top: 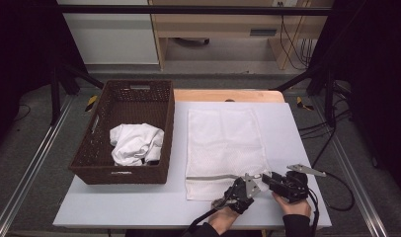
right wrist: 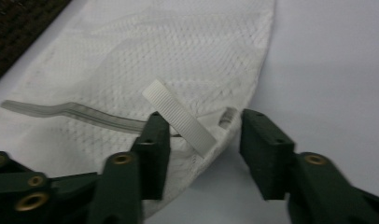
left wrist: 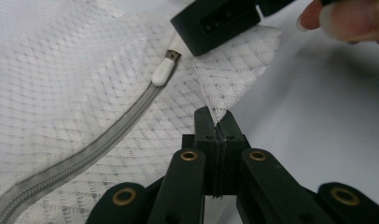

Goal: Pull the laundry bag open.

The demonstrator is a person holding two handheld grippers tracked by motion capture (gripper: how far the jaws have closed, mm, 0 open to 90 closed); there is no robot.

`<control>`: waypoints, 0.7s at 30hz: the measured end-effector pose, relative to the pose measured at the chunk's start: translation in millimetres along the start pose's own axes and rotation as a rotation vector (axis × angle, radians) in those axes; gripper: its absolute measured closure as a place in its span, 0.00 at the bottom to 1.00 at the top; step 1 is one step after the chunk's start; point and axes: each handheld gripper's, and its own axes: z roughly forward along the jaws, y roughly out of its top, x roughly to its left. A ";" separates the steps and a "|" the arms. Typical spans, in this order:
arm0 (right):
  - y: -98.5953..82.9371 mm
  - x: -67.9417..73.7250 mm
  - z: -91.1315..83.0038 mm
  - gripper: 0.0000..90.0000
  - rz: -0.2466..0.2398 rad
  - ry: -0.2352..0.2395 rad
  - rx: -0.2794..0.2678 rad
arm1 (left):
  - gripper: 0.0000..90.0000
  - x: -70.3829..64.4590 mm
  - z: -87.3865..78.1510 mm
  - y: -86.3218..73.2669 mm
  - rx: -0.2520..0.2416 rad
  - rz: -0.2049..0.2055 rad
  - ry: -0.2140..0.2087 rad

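L gripper [left wrist: 216,122] clamped on mesh bag [left wrist: 85,93] corner. R gripper [right wrist: 204,140] jaws wide, straddling zip pull [right wrist: 178,116]. Basket [top: 90,163] w/ cloth [top: 135,143] at left.

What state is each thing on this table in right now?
Mesh bag: lying flat, its corner pinched.
Zipper: closed along the length in view.
Zipper pull: sticking up between open jaws.
Basket: upright, holding a crumpled white cloth.
Left gripper: shut on the bag's corner.
Right gripper: open around the pull.
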 end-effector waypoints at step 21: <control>6.5 5.2 -6.9 0.93 -0.033 0.054 0.010 | 0.77 4.2 -5.3 -0.9 0.000 -0.041 -0.078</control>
